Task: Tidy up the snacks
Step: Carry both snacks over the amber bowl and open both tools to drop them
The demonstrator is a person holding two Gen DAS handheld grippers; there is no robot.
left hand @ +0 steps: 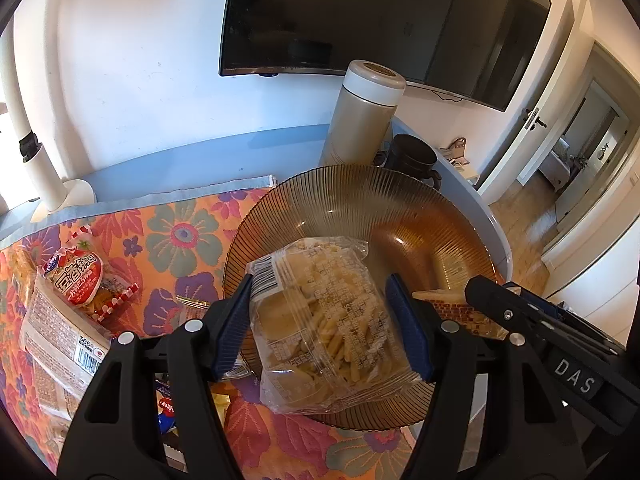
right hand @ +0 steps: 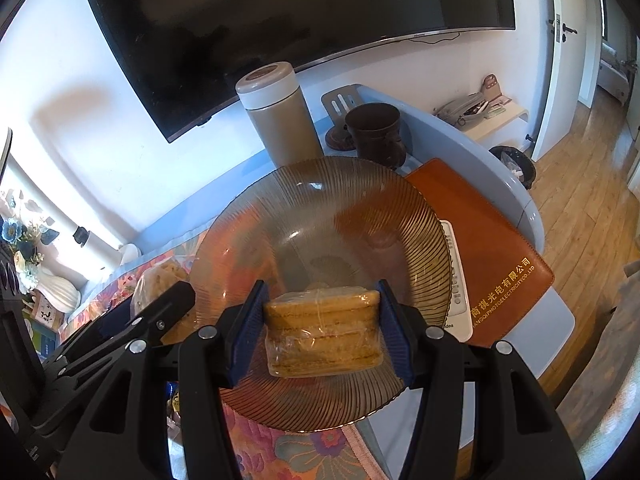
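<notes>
- Snacks come first: a clear plastic packet of pale yellow crinkled sticks (left hand: pixel 320 320) is clamped between the blue-padded fingers (left hand: pixel 232 328) of the left gripper (left hand: pixel 324 328), held over the near rim of a ribbed amber glass plate (left hand: pixel 360 208).
- A clear-wrapped block of layered golden-brown cake (right hand: pixel 322 330) is pinched between the blue pads of the right gripper (right hand: pixel 320 328), above the same plate's near half.
- Both packets seem to hang just clear of the glass, though the fisheye views make contact hard to judge.
- Left of the plate, on a floral orange cloth (left hand: pixel 176 240), lie a red-and-white round snack packet (left hand: pixel 86 278) and a flat pale wrapper with a barcode (left hand: pixel 56 328), partly overlapping.
- Behind the plate stand a tall beige flask with a white lid (right hand: pixel 276 120) and a dark brown ceramic mug (right hand: pixel 376 132), side by side on the light blue worktop (right hand: pixel 516 196).
- To the plate's right a white remote control (right hand: pixel 456 280) lies on a brown leather pad with gold lettering (right hand: pixel 492 248); the plate's rim covers part of the remote.
- A dark wall-mounted television (right hand: pixel 280 32) hangs behind.
</notes>
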